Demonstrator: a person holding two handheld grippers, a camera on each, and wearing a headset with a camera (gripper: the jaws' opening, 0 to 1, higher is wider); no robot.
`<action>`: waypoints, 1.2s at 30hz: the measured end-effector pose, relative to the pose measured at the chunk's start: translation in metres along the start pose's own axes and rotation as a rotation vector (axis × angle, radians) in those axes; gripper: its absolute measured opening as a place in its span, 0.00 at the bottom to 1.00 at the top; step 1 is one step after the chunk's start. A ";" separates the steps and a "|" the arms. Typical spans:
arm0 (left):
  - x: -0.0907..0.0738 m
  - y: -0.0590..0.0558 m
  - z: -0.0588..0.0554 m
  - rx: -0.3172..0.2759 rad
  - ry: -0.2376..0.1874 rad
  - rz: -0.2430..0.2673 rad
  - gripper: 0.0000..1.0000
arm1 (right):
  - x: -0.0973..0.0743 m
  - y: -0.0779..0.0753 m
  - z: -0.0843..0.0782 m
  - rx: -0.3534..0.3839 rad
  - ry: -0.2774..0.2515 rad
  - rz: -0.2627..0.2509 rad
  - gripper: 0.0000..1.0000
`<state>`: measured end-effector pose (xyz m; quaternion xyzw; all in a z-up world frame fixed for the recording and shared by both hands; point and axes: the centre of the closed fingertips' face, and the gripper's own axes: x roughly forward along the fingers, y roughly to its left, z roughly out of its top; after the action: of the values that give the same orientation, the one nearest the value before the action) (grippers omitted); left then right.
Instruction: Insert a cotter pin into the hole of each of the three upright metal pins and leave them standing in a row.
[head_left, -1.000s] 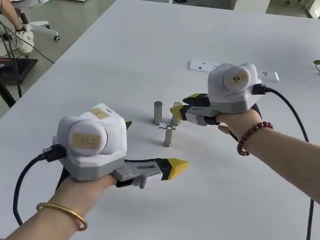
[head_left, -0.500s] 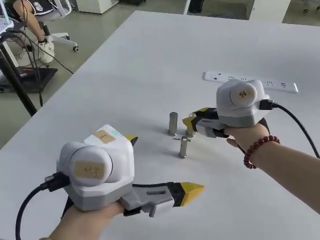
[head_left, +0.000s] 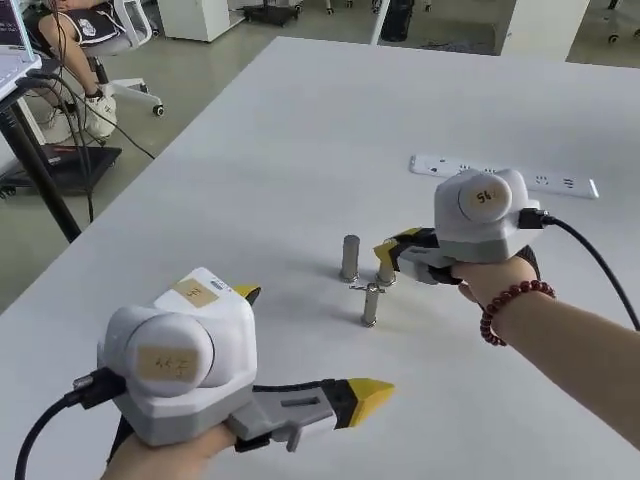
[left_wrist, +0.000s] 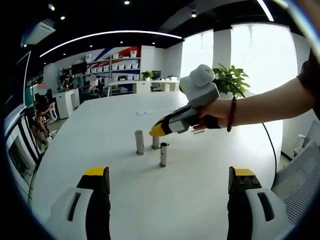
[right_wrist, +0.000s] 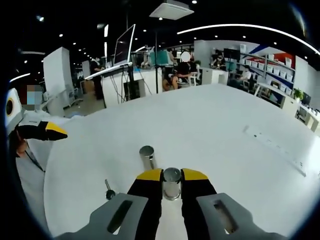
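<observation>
Currently right gripper clamps middle pin; left gripper, 7 o'clock, gapes wide, empty. Advise: hold pin plumb, hole accessible.

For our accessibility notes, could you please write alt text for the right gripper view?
The right gripper grips an upright metal pin between its yellow-tipped jaws on a white table; a second pin stands just beyond it.
</observation>
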<state>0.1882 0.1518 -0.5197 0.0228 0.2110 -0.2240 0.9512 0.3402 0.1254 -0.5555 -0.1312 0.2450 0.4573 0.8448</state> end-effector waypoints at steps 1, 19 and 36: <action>0.000 0.000 0.000 0.004 0.001 0.000 0.99 | -0.001 0.001 0.000 0.011 -0.002 0.006 0.08; 0.003 0.001 0.001 0.053 0.020 0.004 0.97 | -0.043 -0.006 -0.010 -0.003 0.013 -0.036 0.08; 0.000 -0.014 0.006 0.053 0.002 -0.051 0.97 | -0.092 0.007 -0.039 0.021 0.015 -0.079 0.08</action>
<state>0.1843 0.1380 -0.5138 0.0428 0.2063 -0.2536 0.9441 0.2806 0.0465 -0.5391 -0.1354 0.2504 0.4199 0.8618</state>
